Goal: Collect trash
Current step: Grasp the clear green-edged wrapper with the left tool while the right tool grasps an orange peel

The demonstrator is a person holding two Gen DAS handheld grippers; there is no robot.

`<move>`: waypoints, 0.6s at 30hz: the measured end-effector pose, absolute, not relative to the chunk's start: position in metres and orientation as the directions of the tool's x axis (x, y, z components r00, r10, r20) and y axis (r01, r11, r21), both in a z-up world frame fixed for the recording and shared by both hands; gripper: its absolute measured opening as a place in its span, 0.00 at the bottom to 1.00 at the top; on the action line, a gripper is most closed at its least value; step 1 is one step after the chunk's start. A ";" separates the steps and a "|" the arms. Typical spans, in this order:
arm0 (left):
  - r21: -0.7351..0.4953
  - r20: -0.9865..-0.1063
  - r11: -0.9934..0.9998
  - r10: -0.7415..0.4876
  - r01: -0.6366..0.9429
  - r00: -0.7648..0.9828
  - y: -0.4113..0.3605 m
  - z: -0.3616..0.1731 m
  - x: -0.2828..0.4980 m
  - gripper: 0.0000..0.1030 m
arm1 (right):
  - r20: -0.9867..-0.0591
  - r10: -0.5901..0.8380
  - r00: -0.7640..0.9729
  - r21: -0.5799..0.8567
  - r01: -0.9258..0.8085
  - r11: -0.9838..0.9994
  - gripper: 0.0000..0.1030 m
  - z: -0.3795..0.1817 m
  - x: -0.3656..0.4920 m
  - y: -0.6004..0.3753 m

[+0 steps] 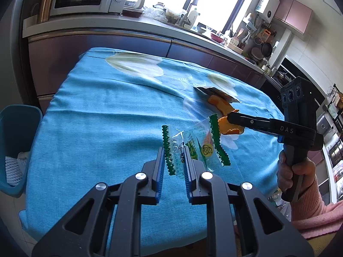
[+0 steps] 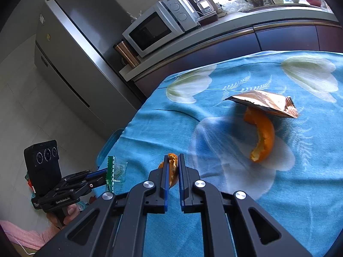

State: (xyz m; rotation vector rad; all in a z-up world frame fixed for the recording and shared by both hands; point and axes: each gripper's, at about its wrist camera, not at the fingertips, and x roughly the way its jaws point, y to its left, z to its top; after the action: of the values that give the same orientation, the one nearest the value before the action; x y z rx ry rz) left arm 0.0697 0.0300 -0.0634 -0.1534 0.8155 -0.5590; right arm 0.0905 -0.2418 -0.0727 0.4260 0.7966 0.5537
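- Left tongs: narrow, clamped on a clear plastic wrapper with green zigzag edges. Wrapper hangs clear above the bench's blue flowered cloth.
- Right tongs: narrow, pinching a small torn piece of orange peel, also lifted off the cloth.
- Still lying on the bench, far right: a curved strip of orange peel, with a crumpled brown foil packet resting over its far end.
- Blue plastic bin sits off the bench's left edge, low, with white stuff inside.
- Risks:
  - The wrapper is gripped only at one end, so most of it flaps free. A quick swing to the bin could slip it out.
  - The peel bit is held by an edge and could drop short of the bin.
  - Both tongs heading left together could clash over the bin.
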 end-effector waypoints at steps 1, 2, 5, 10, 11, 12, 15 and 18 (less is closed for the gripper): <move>-0.339 -0.645 0.849 -0.523 0.406 0.557 0.034 -0.063 0.069 0.17 | -0.545 0.617 0.567 0.553 -0.310 0.774 0.07 -0.072 0.093 -0.237; -0.338 -0.644 0.853 -0.518 0.398 0.563 0.039 -0.062 0.068 0.17 | -0.543 0.622 0.564 0.552 -0.318 0.771 0.07 -0.070 0.094 -0.233; -0.337 -0.640 0.864 -0.501 0.373 0.582 0.053 -0.060 0.066 0.17 | -0.533 0.638 0.556 0.555 -0.340 0.759 0.07 -0.066 0.100 -0.221; -0.334 -0.635 0.885 -0.465 0.324 0.617 0.078 -0.057 0.063 0.17 | -0.514 0.667 0.539 0.558 -0.381 0.738 0.07 -0.057 0.111 -0.200; -0.334 -0.633 0.889 -0.458 0.314 0.624 0.083 -0.056 0.062 0.17 | -0.510 0.674 0.534 0.561 -0.388 0.731 0.07 -0.056 0.113 -0.195; -0.334 -0.632 0.892 -0.452 0.304 0.630 0.088 -0.055 0.062 0.17 | -0.506 0.682 0.528 0.564 -0.396 0.725 0.07 -0.055 0.115 -0.190; -0.331 -0.627 0.902 -0.430 0.277 0.650 0.105 -0.052 0.059 0.17 | -0.501 0.697 0.513 0.562 -0.419 0.713 0.07 -0.051 0.119 -0.177; -0.329 -0.622 0.910 -0.409 0.251 0.668 0.120 -0.049 0.055 0.17 | -0.496 0.711 0.498 0.562 -0.441 0.700 0.07 -0.048 0.124 -0.163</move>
State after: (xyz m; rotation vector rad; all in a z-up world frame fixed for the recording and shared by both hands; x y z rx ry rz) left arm 0.0546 0.1205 -0.0492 -0.2233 0.7529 -0.3760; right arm 0.1236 -0.1630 -0.0479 0.3887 0.7756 0.7186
